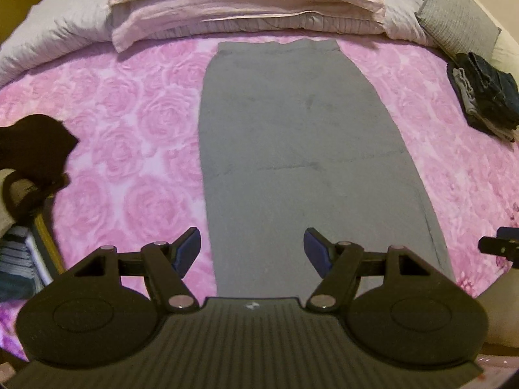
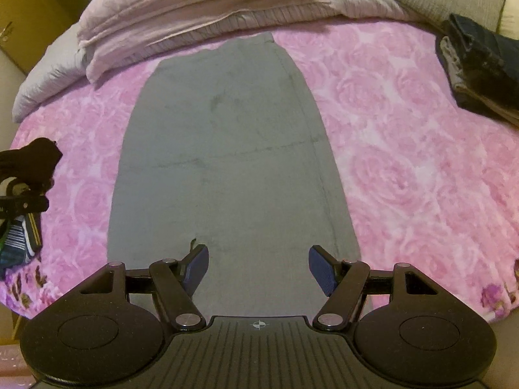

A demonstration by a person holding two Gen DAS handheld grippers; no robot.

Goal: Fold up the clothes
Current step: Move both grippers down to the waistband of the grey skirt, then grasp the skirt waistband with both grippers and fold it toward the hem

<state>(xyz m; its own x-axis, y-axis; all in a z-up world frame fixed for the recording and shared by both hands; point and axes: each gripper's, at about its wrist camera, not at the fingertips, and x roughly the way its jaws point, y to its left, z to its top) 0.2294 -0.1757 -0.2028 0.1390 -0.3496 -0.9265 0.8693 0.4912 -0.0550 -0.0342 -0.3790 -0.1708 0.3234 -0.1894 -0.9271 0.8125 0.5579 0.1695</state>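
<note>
**Q:** How does the garment look, and where is it placed?

**A:** A grey garment (image 1: 301, 149), already folded lengthwise into one long narrow strip, is laid flat down the middle of the bed. Its ribbed band is seen at the far end, near the bedding. A faint crease is seen running across its middle, and a seam along its right edge.

**Q:** What can be counted?

**A:** One grey garment is seen. Two claws are shown: the left claw (image 1: 252, 253) and the right claw (image 2: 258, 269), each held above the near end of the garment with its blue pads (image 2: 197, 269) spread apart and nothing gripped. One stack of folded dark clothes (image 1: 483, 97) is placed at the far right. One black garment (image 1: 35, 149) is bunched at the left edge.

**Q:** And the surface and room?

**A:** The bed is covered by a pink rose-patterned blanket (image 1: 129, 123). A folded pale pink quilt (image 1: 246, 3) and one grey pillow (image 1: 454, 22) are piled at the far end.
</note>
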